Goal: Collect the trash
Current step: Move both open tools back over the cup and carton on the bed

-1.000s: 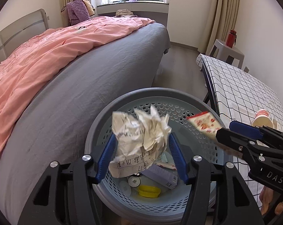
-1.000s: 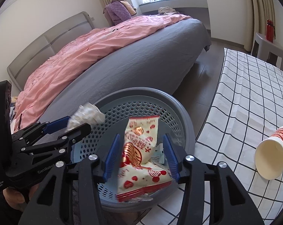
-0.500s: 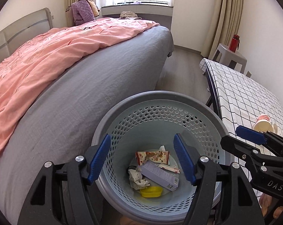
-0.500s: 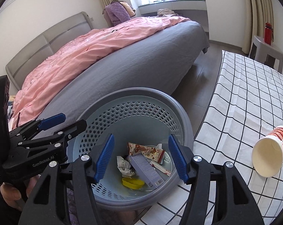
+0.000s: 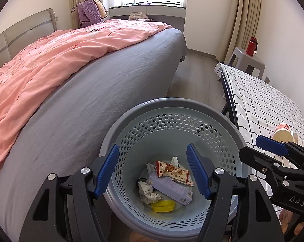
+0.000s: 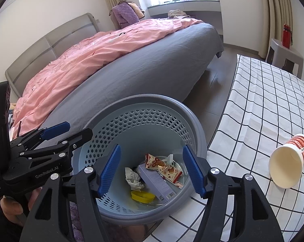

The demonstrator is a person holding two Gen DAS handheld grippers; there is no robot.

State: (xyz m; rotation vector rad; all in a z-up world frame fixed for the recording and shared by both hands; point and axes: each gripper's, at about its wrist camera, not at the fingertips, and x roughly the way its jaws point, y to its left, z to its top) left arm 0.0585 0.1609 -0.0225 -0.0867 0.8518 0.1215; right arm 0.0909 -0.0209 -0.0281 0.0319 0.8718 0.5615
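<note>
A grey perforated waste basket (image 5: 172, 105) (image 6: 198, 125) stands between the bed and the table. In it lie a crumpled paper ball (image 5: 147, 192) (image 6: 132, 178), a red-and-white snack wrapper (image 5: 173, 170) (image 6: 164, 166), a lilac box (image 5: 170, 187) (image 6: 156, 180) and a yellow lid (image 5: 163, 203) (image 6: 142, 196). My left gripper (image 5: 153, 169) (image 6: 68, 132) is open and empty above the basket. My right gripper (image 6: 154, 170) (image 5: 252, 147) is open and empty above the basket, on its right side. A paper cup (image 6: 287, 164) (image 5: 282, 131) lies on its side on the table.
A bed with a grey sheet (image 5: 103, 92) and pink duvet (image 5: 57, 60) fills the left. A table with a checked cloth (image 6: 269, 109) (image 5: 258, 98) is on the right. A grey stool (image 5: 246, 60) with a red bottle (image 5: 252, 43) stands by the curtains.
Both grippers opened. The crumpled paper dropped from the left one and the snack wrapper from the right one; both now lie in the basket.
</note>
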